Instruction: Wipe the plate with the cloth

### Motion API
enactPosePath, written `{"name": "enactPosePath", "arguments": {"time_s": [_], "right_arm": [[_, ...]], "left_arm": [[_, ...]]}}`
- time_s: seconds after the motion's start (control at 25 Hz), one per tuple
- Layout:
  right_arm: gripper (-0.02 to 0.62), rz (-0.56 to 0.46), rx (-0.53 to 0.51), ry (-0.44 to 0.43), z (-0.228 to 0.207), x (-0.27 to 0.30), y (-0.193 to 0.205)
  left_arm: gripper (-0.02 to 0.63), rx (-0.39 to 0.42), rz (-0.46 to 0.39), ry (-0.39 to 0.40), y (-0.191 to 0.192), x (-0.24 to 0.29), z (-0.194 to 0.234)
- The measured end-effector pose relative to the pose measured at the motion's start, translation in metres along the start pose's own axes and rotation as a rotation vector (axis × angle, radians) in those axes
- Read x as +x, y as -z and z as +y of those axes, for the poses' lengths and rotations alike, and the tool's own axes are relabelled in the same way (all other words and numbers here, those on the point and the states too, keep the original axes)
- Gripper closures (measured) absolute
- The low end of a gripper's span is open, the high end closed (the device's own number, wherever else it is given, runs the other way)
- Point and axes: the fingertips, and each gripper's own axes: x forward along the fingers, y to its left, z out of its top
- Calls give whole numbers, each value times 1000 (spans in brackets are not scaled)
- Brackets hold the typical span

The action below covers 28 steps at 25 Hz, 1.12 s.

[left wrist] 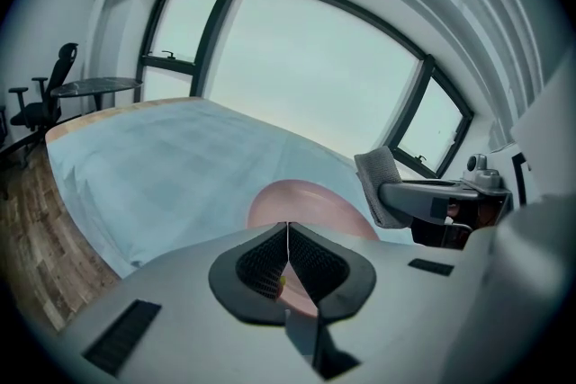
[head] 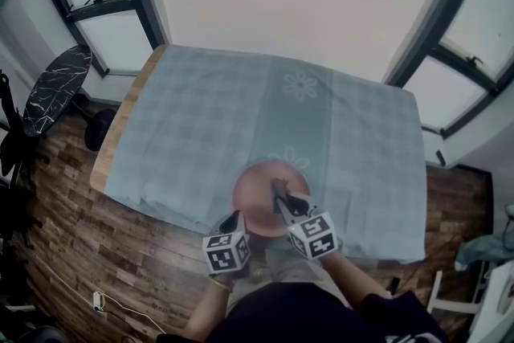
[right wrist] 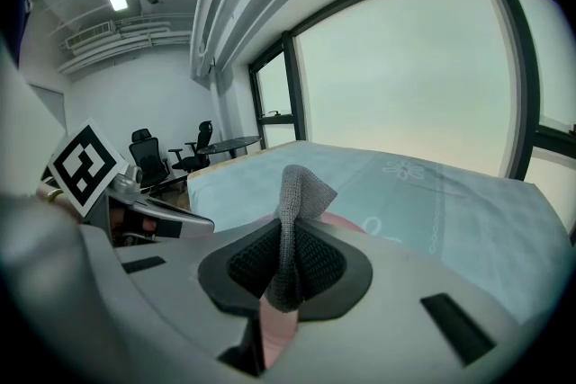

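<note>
Wiping well, I judged, meant lowering the cloth (right wrist: 301, 189) flat onto the plate (head: 259, 190) and sweeping overlapping arcs under light pressure, with the left gripper (left wrist: 288, 231) steadying the rim so nothing slid on the tablecloth (head: 185, 124). The right gripper (right wrist: 290, 236) pinched a fold of that grey cloth, while the left was pressed together on nothing (only pink plate showed behind its pads). The plate lay near the table's near edge, just ahead of and below both tools; whether the cloth touched it was unclear.
</note>
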Motion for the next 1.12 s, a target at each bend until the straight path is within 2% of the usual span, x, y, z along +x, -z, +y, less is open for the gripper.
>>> {"name": "enactPosePath", "arguments": {"time_s": [0.4, 0.6, 0.68, 1.12], "right_arm": [[560, 88, -39, -15, -20, 44, 12], [560, 131, -54, -10, -28, 65, 21], [561, 145, -65, -11, -30, 73, 23], [561, 261, -77, 11, -45, 104, 39]], "left_arm": [[586, -14, 14, -78, -4, 25, 21], [508, -14, 58, -88, 6, 36, 29], [495, -13, 74, -95, 9, 40, 32], [486, -35, 138, -118, 26, 60, 42]]}}
